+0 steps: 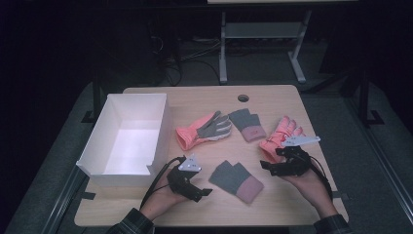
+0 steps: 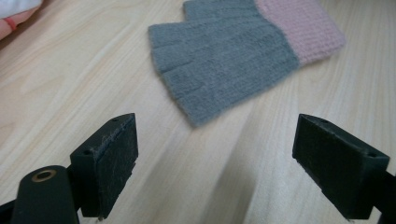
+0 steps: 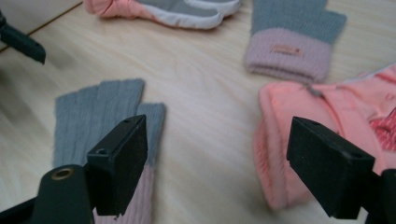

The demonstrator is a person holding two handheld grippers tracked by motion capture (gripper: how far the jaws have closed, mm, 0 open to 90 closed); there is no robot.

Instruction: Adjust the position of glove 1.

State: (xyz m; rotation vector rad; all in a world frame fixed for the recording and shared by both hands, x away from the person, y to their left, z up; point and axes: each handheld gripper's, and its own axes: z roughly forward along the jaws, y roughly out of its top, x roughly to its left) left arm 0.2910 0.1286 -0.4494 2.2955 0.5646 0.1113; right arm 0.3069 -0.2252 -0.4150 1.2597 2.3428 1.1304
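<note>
Two grippers flank the near grey-and-pink glove (image 1: 235, 180) on the counter (image 1: 272, 204): my left gripper (image 1: 200, 191) just left of it, jaws wide and empty, my right gripper (image 1: 271, 168) right of it, jaws apart and empty, beside a coral glove (image 1: 278, 135). At far left, the white box (image 1: 100, 166) holds nothing.

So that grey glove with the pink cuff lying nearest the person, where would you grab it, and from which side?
Probably at the pink cuff: it is the thicker band at one end of the flat-lying grey glove. Coming from above and pinching across that end looks easiest, likely with the right gripper, whose open jaws hang nearer the cuff; the left gripper faces the finger end.
</note>
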